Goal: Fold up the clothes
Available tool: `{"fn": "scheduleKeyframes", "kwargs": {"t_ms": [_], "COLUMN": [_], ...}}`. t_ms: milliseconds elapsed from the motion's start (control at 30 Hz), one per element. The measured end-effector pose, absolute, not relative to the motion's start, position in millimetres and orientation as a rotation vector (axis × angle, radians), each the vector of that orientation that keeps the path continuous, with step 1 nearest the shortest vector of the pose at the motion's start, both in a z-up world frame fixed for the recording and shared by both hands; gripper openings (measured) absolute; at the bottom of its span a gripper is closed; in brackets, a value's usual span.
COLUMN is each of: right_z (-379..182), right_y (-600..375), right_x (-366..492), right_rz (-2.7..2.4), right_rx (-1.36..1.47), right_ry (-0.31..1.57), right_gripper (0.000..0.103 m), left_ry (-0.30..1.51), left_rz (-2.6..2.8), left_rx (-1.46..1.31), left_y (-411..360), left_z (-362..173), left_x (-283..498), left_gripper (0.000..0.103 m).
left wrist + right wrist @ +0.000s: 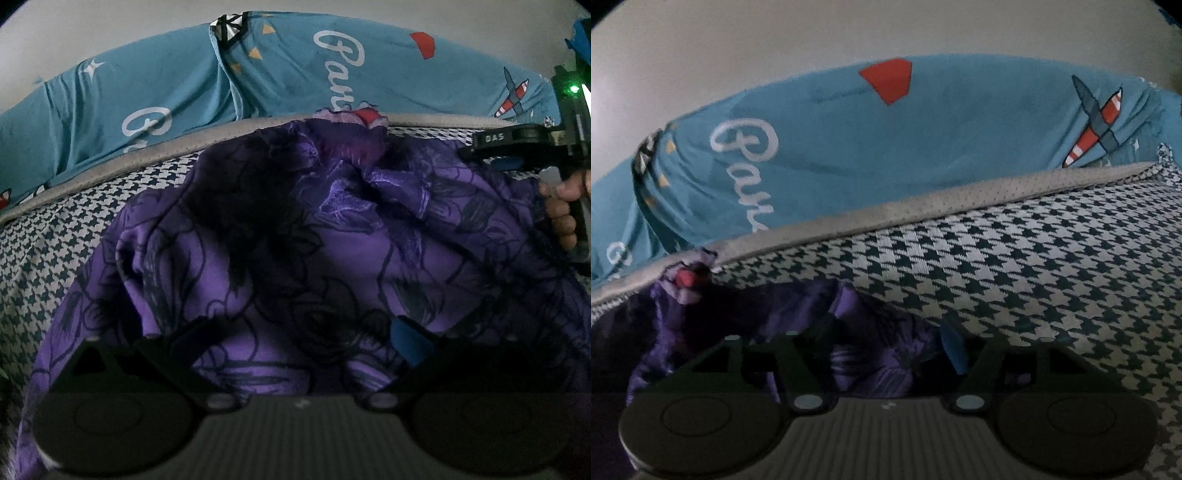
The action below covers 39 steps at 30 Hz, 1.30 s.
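Note:
A purple garment (295, 229) with dark flower outlines lies crumpled on a houndstooth bed cover (48, 266). A pink and red collar label (354, 118) shows at its far edge. In the left wrist view my left gripper (295, 343) stands open low over the cloth, fingers wide apart with fabric spread beneath them. My right gripper (517, 162), held by a hand (561, 218), sits at the garment's right edge. In the right wrist view the right gripper (875, 350) is shut on a bunched fold of the purple garment (864, 365), which fills the gap between its fingers.
A teal printed sheet (923, 147) with white script, a red shape and a plane motif rises behind the bed cover, past a grey piped edge (923, 206). A pale wall (775, 55) stands beyond. Bare houndstooth cover (1052, 277) stretches to the right.

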State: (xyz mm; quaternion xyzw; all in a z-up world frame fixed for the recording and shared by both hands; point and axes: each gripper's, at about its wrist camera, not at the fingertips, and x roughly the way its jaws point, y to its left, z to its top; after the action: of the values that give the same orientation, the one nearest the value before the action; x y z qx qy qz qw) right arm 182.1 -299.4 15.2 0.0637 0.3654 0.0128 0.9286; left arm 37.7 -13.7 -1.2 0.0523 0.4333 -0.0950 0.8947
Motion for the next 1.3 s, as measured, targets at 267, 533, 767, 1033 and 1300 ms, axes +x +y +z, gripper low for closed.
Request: {"fn": "scheduleKeyframes", "kwargs": {"t_ms": [267,533,767,1033,1300], "right_z": [3.1,9.2,23.3,38.2,34.1], "right_y": [-283.2,-275.3,-279.9,-301.6,-315.2], "right_x": [186.3,192.7,208.1,236.4,258.1], "right_rz": [0.066,0.063,-0.038,-0.161,-0.182], "right_rx": [0.041,0.003,0.021,0.15,0.255], "right_ry": [0.751,0.699,0.612,0.513,0.505], "right_gripper": [0.049,0.004,0.003,0.003,0.002], "left_ry": [0.91,0.916,0.91,0.894,0.895], "left_rz": [-0.191,-0.181,-0.155,-0.113,-0.117], "left_rx": [0.119,0.139,0.127,0.155,0.158], "left_y": [-14.6,-17.3,-15.0,-14.1,-14.6], "left_z": [-6.8,-13.4,-14.3,-20.7,-22.5], "left_x": [40.0,42.5,51.9,60.0,61.6], "left_gripper": [0.103,0.103,0.103,0.103,0.103]}}
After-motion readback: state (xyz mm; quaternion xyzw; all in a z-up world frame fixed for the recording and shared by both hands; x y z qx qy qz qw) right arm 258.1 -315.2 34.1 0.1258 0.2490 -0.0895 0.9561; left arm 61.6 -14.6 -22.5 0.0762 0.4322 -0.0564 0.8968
